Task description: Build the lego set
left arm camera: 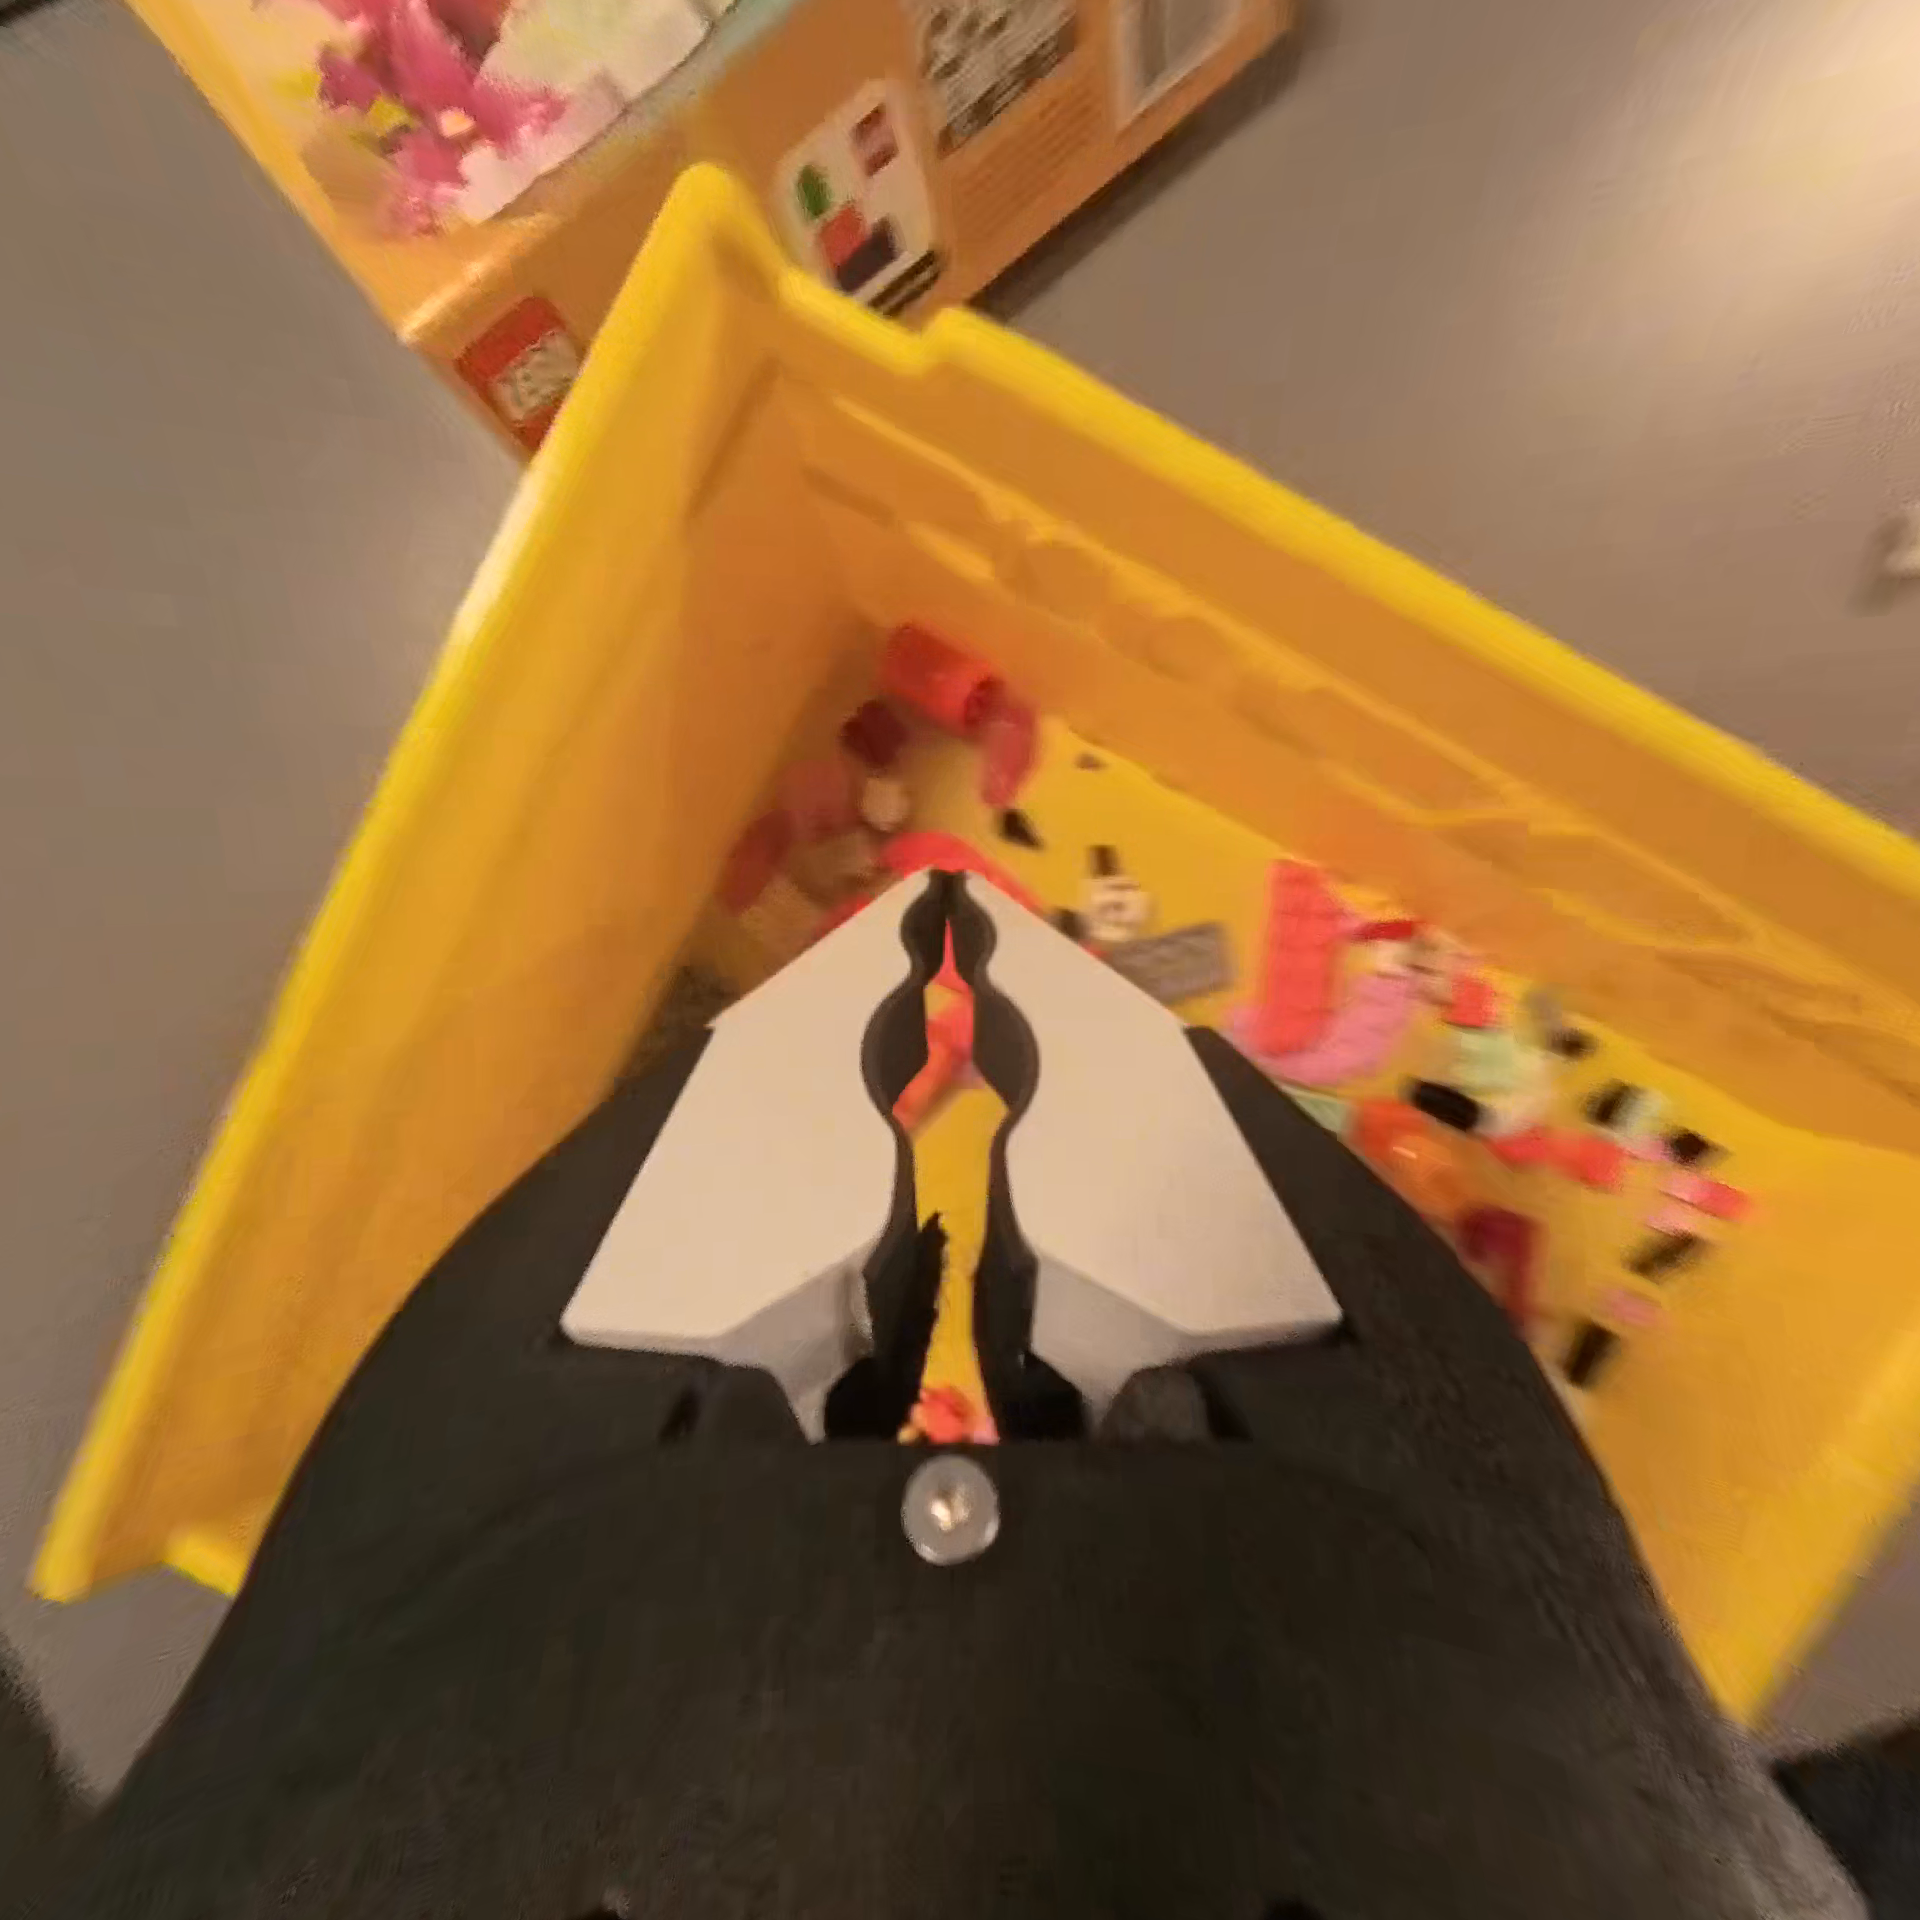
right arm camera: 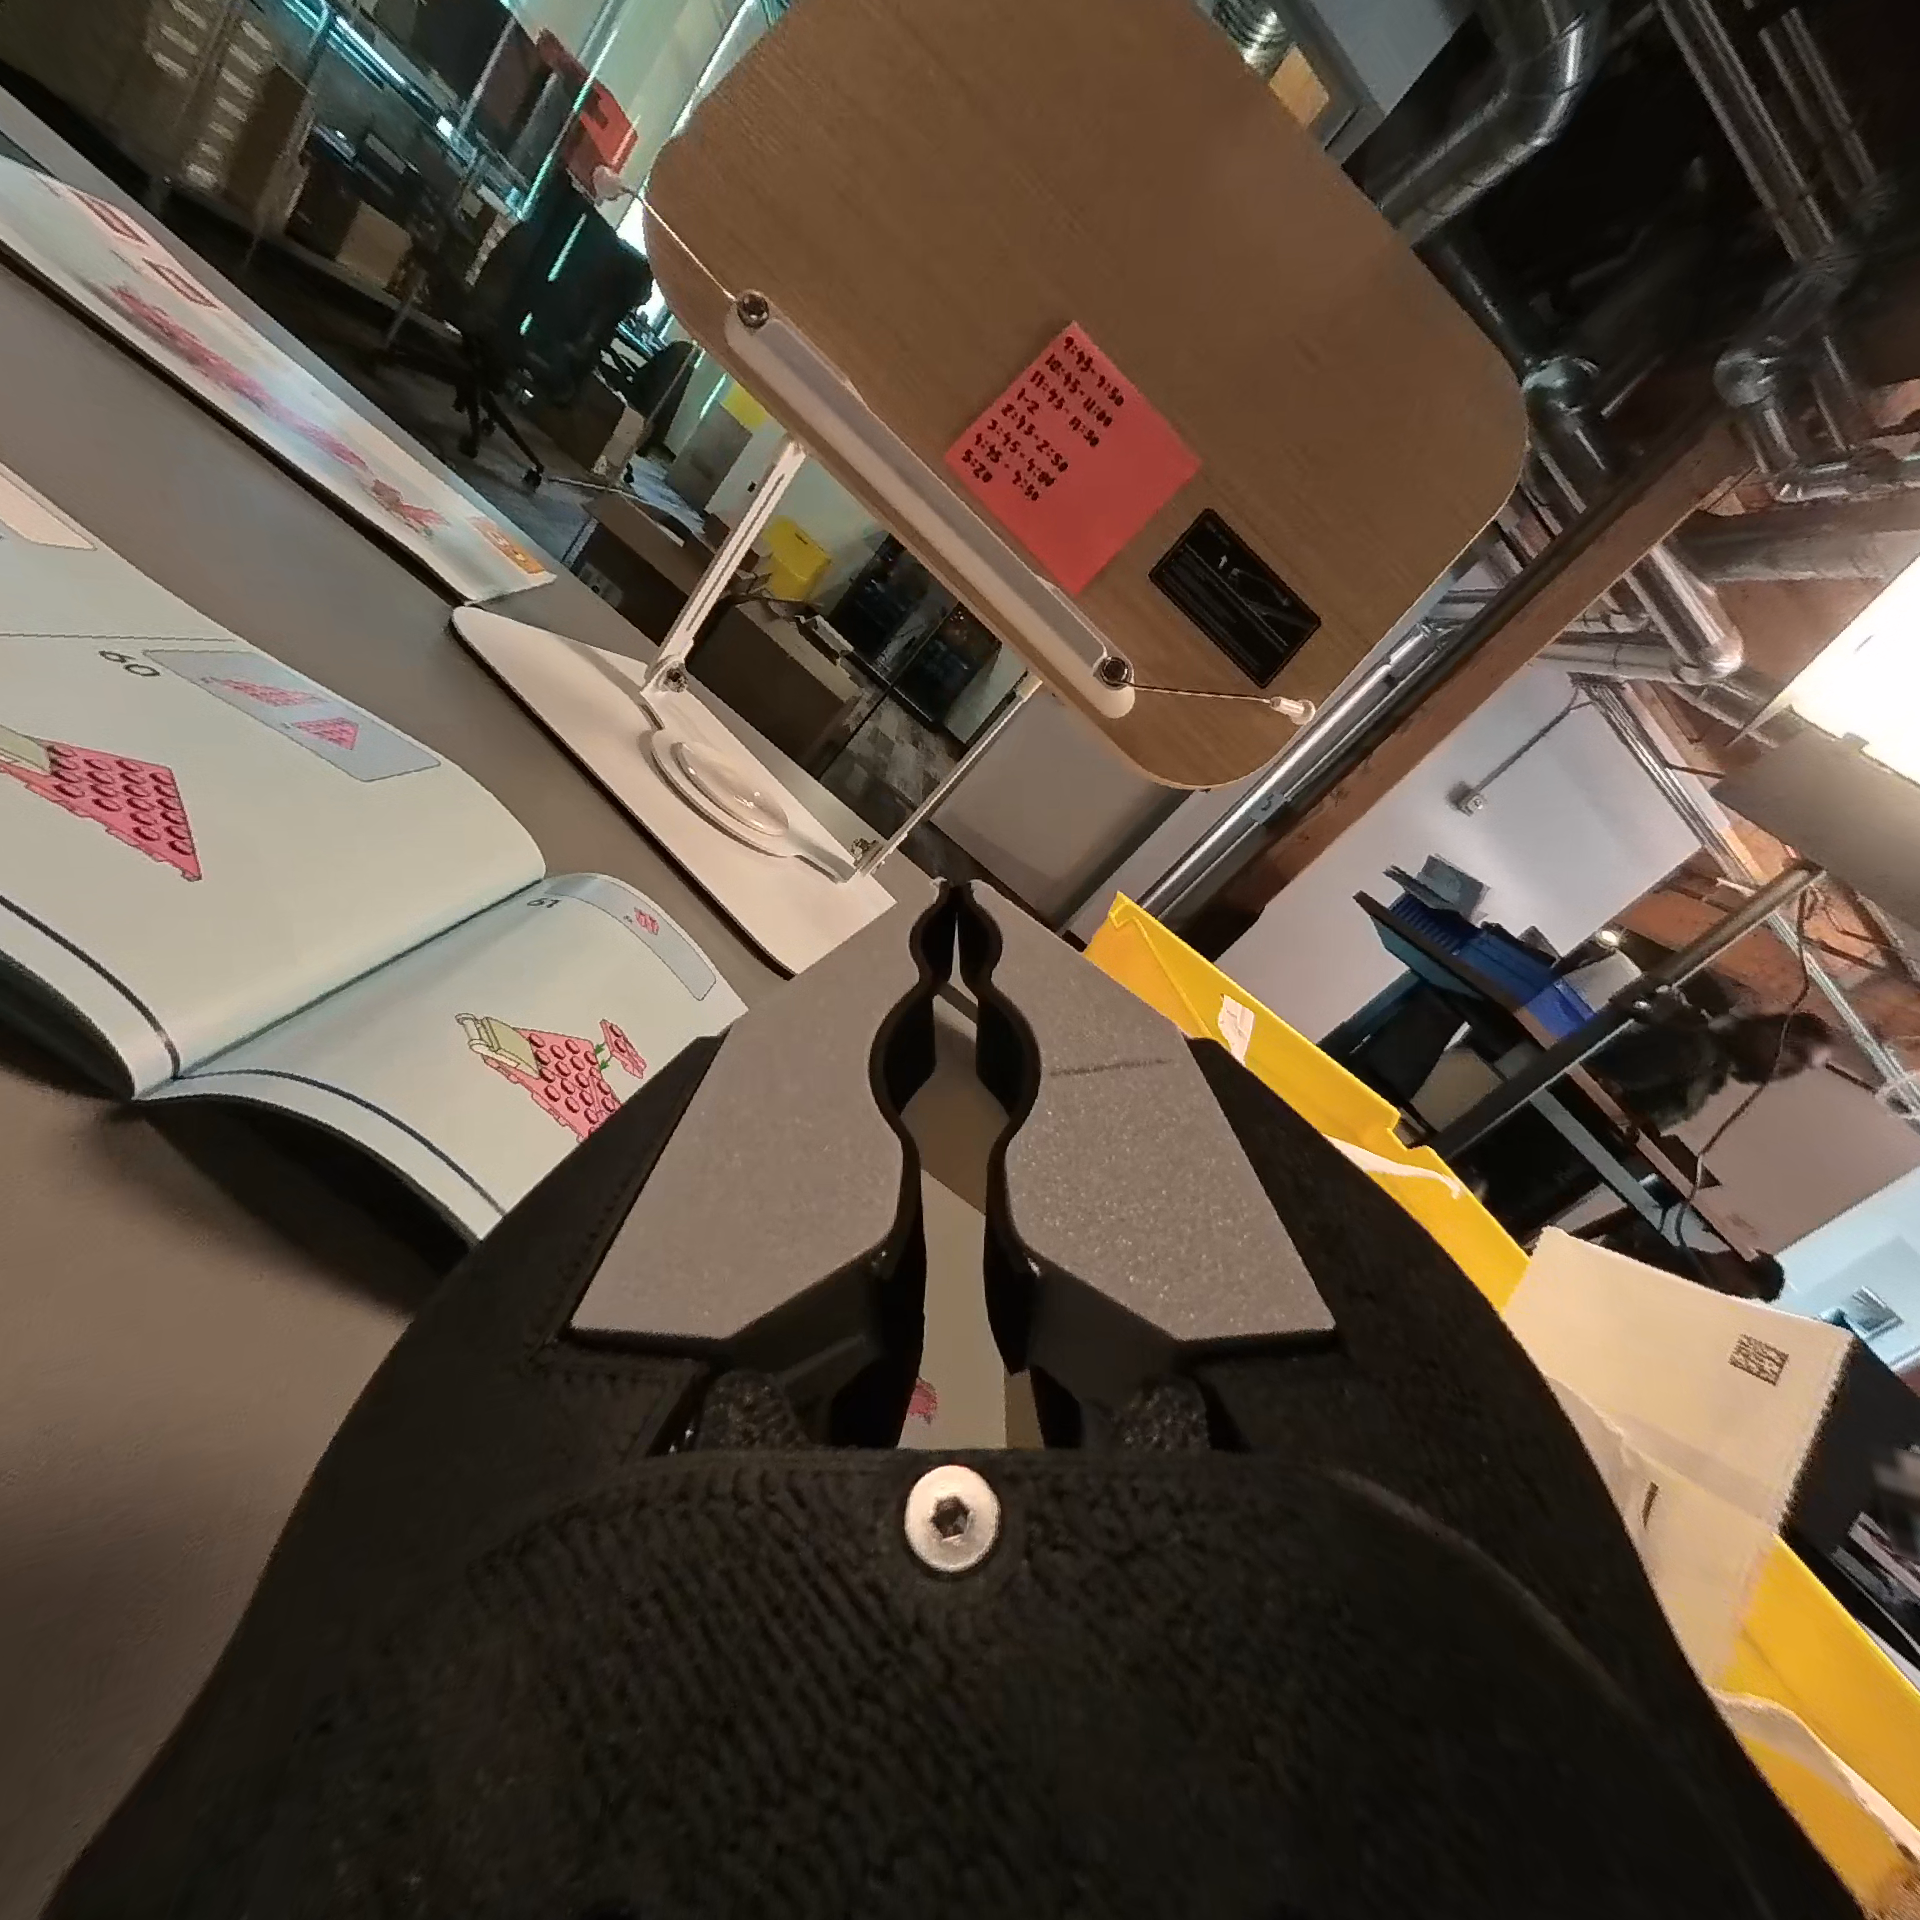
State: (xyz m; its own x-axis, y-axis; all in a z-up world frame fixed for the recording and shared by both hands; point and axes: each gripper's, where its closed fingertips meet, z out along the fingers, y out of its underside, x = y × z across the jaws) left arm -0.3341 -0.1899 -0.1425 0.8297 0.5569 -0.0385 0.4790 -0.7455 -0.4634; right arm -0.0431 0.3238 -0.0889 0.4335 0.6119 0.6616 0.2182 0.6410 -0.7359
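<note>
The left gripper [left arm camera: 948,881] hangs inside the yellow bin [left arm camera: 644,582], its fingers together just before a red brick [left arm camera: 940,854] at frame centre; blur hides whether they pinch it. The right gripper [right arm camera: 958,888] has fingers together on nothing, over the desk [right arm camera: 156,1351] beside the open instruction booklet [right arm camera: 343,966].

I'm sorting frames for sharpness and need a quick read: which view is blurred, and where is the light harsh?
Left wrist view: motion blur smears the yellow bin and the loose bricks; warm, dim light. Right wrist view: sharp on the open booklet, wide-angle bending at the edges, a blown-out bright patch at right.
</note>
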